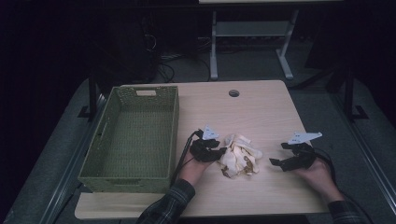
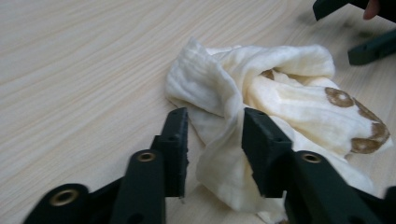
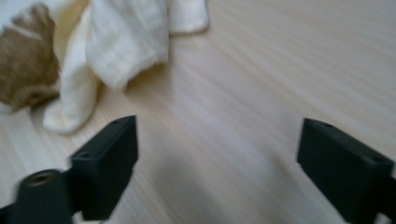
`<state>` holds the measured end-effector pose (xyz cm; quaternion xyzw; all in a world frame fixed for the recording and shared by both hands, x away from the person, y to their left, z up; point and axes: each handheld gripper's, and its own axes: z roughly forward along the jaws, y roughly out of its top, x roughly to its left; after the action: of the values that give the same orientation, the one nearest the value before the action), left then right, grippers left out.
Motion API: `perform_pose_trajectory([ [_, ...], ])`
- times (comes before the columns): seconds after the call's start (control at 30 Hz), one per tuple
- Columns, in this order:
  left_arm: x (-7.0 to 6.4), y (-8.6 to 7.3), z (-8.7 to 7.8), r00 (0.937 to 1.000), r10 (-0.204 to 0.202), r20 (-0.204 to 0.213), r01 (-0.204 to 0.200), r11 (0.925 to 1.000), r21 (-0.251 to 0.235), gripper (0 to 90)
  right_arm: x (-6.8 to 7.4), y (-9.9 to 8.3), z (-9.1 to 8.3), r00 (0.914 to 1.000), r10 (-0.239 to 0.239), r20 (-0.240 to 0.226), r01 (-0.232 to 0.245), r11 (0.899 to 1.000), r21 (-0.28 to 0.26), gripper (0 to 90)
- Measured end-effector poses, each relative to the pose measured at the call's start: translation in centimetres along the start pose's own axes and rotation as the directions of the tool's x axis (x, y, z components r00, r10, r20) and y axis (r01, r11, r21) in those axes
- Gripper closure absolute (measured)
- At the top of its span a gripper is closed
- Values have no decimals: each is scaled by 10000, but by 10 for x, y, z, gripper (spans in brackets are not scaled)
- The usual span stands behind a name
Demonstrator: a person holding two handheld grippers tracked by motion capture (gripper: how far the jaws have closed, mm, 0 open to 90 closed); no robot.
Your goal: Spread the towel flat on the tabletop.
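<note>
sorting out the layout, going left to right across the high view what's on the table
green basket → left gripper → crumpled cream cloth → right gripper

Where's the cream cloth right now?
In the high view the crumpled cloth lies on the table between the two grippers, right of the green basket, with the left gripper at its edge.
</note>
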<state>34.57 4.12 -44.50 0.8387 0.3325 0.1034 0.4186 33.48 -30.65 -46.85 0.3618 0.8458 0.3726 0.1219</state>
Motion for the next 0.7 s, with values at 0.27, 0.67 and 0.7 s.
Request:
perform_pose_trajectory([
  [0.27,-2,0,4,9998,140,120,-141,9998,114,651,-10,22,0,9996,62,-271,-85,9962,-863,341],
  [0.67,-1,0,4,9997,200,144,-201,9997,107,660,-10,60,40,9962,-476,-735,433,9973,-594,505],
  [0.7,-1,0,4,9997,209,140,-211,9997,108,660,-10,62,44,9959,-451,-787,405,9974,-592,515],
])
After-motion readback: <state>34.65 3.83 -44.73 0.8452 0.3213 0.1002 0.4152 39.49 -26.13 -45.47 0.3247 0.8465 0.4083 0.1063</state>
